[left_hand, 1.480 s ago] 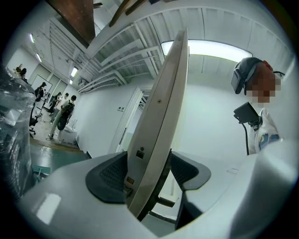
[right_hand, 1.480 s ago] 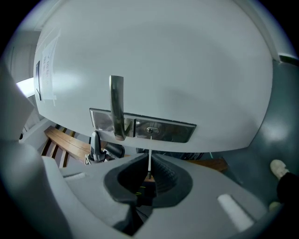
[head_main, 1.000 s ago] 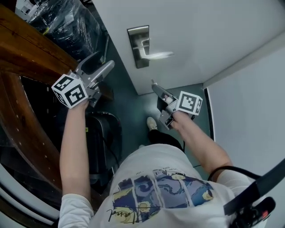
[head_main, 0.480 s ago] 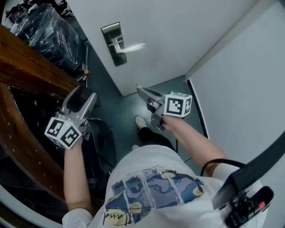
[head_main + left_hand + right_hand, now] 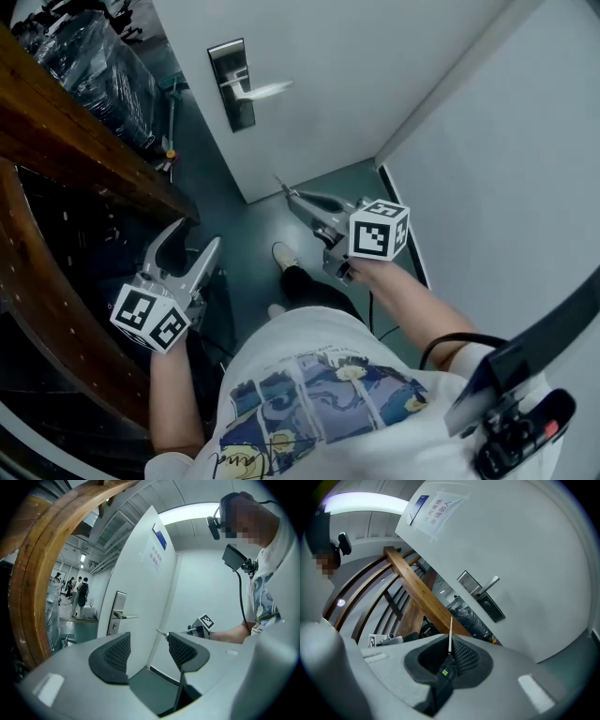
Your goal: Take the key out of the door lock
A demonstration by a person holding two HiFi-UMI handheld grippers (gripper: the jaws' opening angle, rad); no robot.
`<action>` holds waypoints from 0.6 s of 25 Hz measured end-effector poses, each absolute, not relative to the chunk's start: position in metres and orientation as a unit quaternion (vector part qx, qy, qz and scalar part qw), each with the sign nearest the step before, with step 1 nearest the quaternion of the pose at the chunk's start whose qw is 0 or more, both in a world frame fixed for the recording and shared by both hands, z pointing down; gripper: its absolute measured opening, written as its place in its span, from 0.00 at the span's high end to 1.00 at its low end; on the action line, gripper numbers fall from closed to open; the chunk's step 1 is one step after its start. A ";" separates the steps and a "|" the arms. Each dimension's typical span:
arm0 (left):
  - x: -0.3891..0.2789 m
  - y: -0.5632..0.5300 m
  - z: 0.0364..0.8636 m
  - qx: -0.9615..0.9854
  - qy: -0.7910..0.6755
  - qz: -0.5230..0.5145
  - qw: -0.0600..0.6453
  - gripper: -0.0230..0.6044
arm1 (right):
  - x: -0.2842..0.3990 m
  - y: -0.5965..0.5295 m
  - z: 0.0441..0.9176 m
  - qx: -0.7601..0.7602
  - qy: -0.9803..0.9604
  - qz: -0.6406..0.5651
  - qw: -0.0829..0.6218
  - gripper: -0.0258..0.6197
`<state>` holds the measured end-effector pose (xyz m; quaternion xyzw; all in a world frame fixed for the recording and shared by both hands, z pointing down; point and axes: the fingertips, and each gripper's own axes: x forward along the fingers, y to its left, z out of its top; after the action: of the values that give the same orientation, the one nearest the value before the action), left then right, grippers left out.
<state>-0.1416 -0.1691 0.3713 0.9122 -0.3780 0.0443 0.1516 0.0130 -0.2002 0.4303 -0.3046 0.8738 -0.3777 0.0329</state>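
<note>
The silver lock plate (image 5: 230, 82) with its lever handle (image 5: 258, 91) sits on the white door, well ahead of both grippers. My right gripper (image 5: 295, 199) is shut on the key (image 5: 450, 634). The thin blade sticks straight out past the pads, away from the lock plate (image 5: 480, 595). My left gripper (image 5: 192, 241) hangs low at the left beside the wooden rail, open with nothing between its jaws. In the left gripper view the left gripper (image 5: 149, 641) frames the door, the lock plate (image 5: 116, 613) and the key (image 5: 161, 633).
A curved wooden rail (image 5: 66, 141) runs along the left, with plastic-wrapped dark goods (image 5: 89, 56) behind it. A white wall (image 5: 506, 169) closes the right side. The person's shoe (image 5: 284, 257) stands on the green floor. Several people stand far off (image 5: 77, 590).
My left gripper has dropped from near the door down to the lower left. The right gripper keeps the key at about the same place, and the door lock now looks farther away.
</note>
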 end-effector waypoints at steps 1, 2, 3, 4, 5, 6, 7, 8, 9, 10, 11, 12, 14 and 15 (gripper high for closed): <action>-0.140 -0.162 0.372 0.913 -0.376 0.045 0.153 0.55 | 0.012 -0.195 0.429 -0.303 0.876 -0.373 0.030 0.92; -0.138 -0.156 0.372 0.913 -0.375 0.047 0.155 0.55 | 0.011 -0.190 0.427 -0.302 0.879 -0.368 0.026 0.92; -0.137 -0.149 0.372 0.913 -0.373 0.048 0.157 0.55 | 0.010 -0.185 0.426 -0.301 0.881 -0.363 0.022 0.92; -0.135 -0.143 0.373 0.914 -0.370 0.048 0.156 0.55 | 0.010 -0.180 0.424 -0.300 0.884 -0.358 0.017 0.92; -0.134 -0.138 0.375 0.916 -0.368 0.048 0.155 0.55 | 0.009 -0.175 0.423 -0.299 0.886 -0.353 0.014 0.92; -0.134 -0.133 0.376 0.916 -0.366 0.049 0.156 0.55 | 0.009 -0.171 0.422 -0.298 0.888 -0.349 0.011 0.92; -0.133 -0.129 0.376 0.916 -0.365 0.050 0.159 0.55 | 0.008 -0.167 0.420 -0.297 0.890 -0.346 0.010 0.92; -0.133 -0.125 0.375 0.916 -0.363 0.049 0.162 0.55 | 0.008 -0.163 0.418 -0.296 0.891 -0.344 0.009 0.92; -0.133 -0.121 0.373 0.917 -0.360 0.047 0.166 0.55 | 0.007 -0.160 0.417 -0.294 0.893 -0.340 0.007 0.92; -0.134 -0.117 0.372 0.917 -0.358 0.044 0.168 0.55 | 0.005 -0.156 0.415 -0.293 0.896 -0.333 0.002 0.92; -0.136 -0.114 0.371 0.917 -0.358 0.043 0.169 0.55 | 0.004 -0.152 0.413 -0.291 0.899 -0.326 -0.003 0.92; -0.139 -0.111 0.370 0.917 -0.358 0.044 0.169 0.55 | 0.002 -0.148 0.411 -0.289 0.903 -0.319 -0.008 0.92; -0.143 -0.107 0.369 0.916 -0.362 0.045 0.169 0.55 | -0.003 -0.141 0.407 -0.284 0.908 -0.307 -0.018 0.92; -0.145 -0.104 0.369 0.915 -0.363 0.045 0.168 0.55 | -0.005 -0.137 0.405 -0.282 0.910 -0.302 -0.021 0.92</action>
<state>-0.1449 -0.1044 0.3691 0.9154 -0.3629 0.0454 0.1682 -0.0048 -0.1370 0.4053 -0.2816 0.9104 -0.3025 -0.0212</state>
